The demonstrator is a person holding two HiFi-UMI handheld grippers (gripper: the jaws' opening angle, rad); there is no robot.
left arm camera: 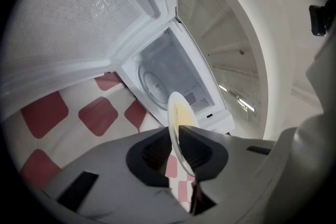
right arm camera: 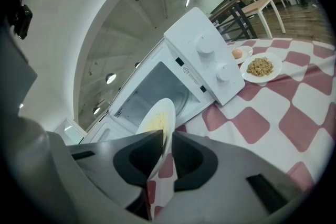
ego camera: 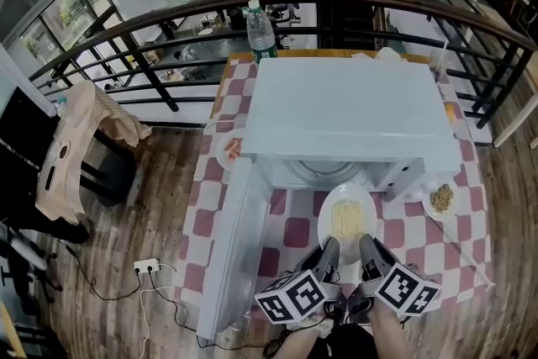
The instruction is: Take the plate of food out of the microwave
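Plate of food [ego camera: 349, 219] is clear of the microwave [ego camera: 349, 118]. It sits over the table [ego camera: 471, 252], between the open cavity and the table's near edge, and appears carried rather than set down. Left tongs [ego camera: 328, 248] and right tongs [ego camera: 368, 246] are each clamped on the plate's near rim, side by side. This is judged a two-point hold to keep the food level. Both point forward and slightly downward. The microwave door [ego camera: 235, 248] stands swung open toward the table's near left corner.

White round plate [ego camera: 347, 220] of pale noodles, level, just outside open white microwave [ego camera: 349, 113]; door [ego camera: 235, 256] swung wide.
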